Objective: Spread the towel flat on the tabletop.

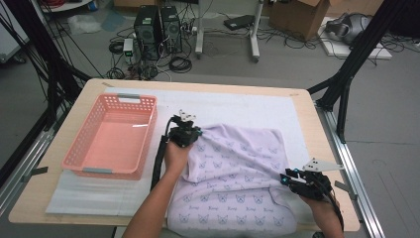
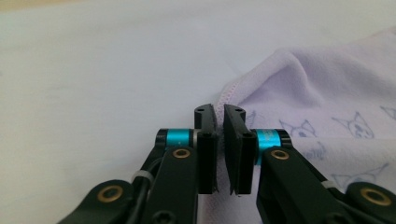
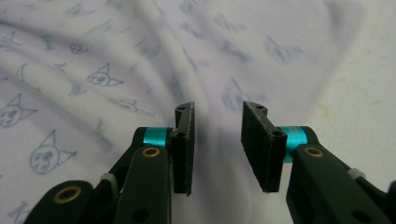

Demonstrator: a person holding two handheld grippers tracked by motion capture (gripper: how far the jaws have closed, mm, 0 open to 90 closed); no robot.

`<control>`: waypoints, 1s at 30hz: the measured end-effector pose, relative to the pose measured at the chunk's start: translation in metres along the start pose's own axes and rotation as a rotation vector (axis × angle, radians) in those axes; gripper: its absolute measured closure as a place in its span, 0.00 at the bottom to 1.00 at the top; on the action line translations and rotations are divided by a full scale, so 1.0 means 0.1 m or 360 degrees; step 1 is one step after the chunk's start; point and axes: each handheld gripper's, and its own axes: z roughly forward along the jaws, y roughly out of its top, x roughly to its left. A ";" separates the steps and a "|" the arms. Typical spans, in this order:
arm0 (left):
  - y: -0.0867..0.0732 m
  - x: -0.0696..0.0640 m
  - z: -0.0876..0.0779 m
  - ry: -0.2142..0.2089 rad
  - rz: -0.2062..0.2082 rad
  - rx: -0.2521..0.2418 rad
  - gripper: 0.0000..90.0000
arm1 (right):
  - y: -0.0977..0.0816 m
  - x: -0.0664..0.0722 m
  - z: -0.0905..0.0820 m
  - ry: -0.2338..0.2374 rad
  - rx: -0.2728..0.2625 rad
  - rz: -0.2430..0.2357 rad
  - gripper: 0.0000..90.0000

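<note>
Lilac towel (image 1: 237,178) with small cat-face prints lies rumpled on the white mat (image 1: 237,106), at the near middle-right of the table (image 1: 307,99), its near edge hanging over the table's front. Pink basket (image 1: 113,136) sits on the mat to the left of the towel, apart from it.

Left gripper (image 1: 190,133) is at the towel's far-left corner, just right of the basket. In the left gripper view (image 2: 218,116) the jaws are nearly together, clamped on the stitched hem of the towel; a thin strip of fabric edge shows in the slit between the pads. The rest of the towel bunches up to the right of the jaws, bare mat to the left.

Right gripper (image 1: 286,178) sits at the towel's near-right side, near the table's right edge. In the right gripper view (image 3: 217,116) the jaws stand apart over the towel, with a raised fold of fabric in the gap between them. Pads do not visibly press on it. Mat shows at the right of that view.
</note>
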 end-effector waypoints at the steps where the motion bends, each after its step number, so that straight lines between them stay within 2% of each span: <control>1: -0.01 0.04 -0.01 0.0029 -0.0015 0.0006 0.79 | 0.01 0.01 0.00 -0.0002 0.0000 0.0005 0.72; 2: -0.02 0.07 -0.02 0.0014 -0.0053 0.0013 0.67 | 0.01 0.01 0.01 -0.0004 -0.0004 -0.0007 0.72; 3: -0.03 0.09 -0.03 -0.0008 -0.0091 0.0015 0.61 | 0.02 0.01 0.01 -0.0010 -0.0005 -0.0001 0.72; 5: -0.07 0.10 -0.08 -0.0038 -0.0123 -0.0013 0.56 | 0.02 0.00 0.00 -0.0035 -0.0015 0.0005 0.71; 9: -0.10 0.05 -0.11 -0.0141 -0.0059 0.0062 0.57 | 0.05 -0.07 0.03 -0.0152 -0.0048 0.0074 0.68; 12: -0.11 0.02 -0.11 -0.0152 -0.0040 0.0087 0.61 | 0.09 -0.14 0.09 -0.0207 -0.0065 0.0121 0.65; 13: -0.12 0.01 -0.11 -0.0155 -0.0052 0.0069 0.61 | 0.11 -0.16 0.13 -0.0209 -0.0061 0.0128 0.64; 15: -0.18 0.01 -0.12 -0.0168 -0.0083 0.0025 0.61 | 0.15 -0.16 0.25 -0.0165 -0.0041 0.0125 0.62; 17: -0.25 0.03 -0.12 -0.0177 -0.0093 0.0051 0.61 | 0.19 -0.11 0.39 -0.0132 -0.0020 0.0100 0.61; 18: -0.29 0.03 -0.12 -0.0191 -0.0102 0.0064 0.61 | 0.20 -0.08 0.46 -0.0132 0.0018 0.0069 0.61; 19: -0.32 0.03 -0.12 -0.0203 -0.0087 0.0091 0.61 | 0.21 -0.05 0.52 -0.0147 0.0057 0.0038 0.61; 20: -0.35 0.02 -0.12 -0.0212 -0.0060 0.0126 0.61 | 0.22 -0.04 0.53 -0.0159 0.0040 0.0017 0.64; 21: -0.38 0.00 -0.12 -0.0211 -0.0011 0.0109 0.61 | 0.22 -0.04 0.53 -0.0157 0.0048 0.0010 0.68; 22: -0.41 -0.02 -0.14 -0.0184 0.0033 0.0096 0.61 | 0.22 -0.04 0.52 -0.0139 0.0058 0.0015 0.75; 23: -0.41 -0.04 -0.15 -0.0164 0.0060 0.0112 0.65 | 0.22 -0.04 0.51 -0.0109 0.0060 0.0015 0.89; 24: -0.40 -0.05 -0.17 -0.0161 0.0078 0.0126 0.71 | 0.22 -0.04 0.49 -0.0099 0.0064 -0.0008 0.92; 25: -0.40 -0.05 -0.19 -0.0203 0.0067 0.0150 0.84 | 0.21 -0.03 0.47 -0.0108 0.0082 -0.0019 0.94; 26: -0.40 -0.06 -0.22 -0.0201 0.0091 0.0177 0.94 | 0.20 -0.02 0.43 -0.0105 0.0099 -0.0025 0.94; 27: -0.40 -0.07 -0.26 -0.0193 0.0146 0.0187 0.95 | 0.19 -0.03 0.39 -0.0109 0.0118 -0.0031 0.94; 28: -0.42 -0.09 -0.31 -0.0193 0.0175 0.0176 0.95 | 0.16 -0.03 0.34 -0.0115 0.0126 -0.0035 0.94; 30: -0.49 -0.11 -0.40 -0.0242 0.0159 0.0163 0.95 | 0.11 -0.02 0.21 -0.0118 0.0147 -0.0018 0.94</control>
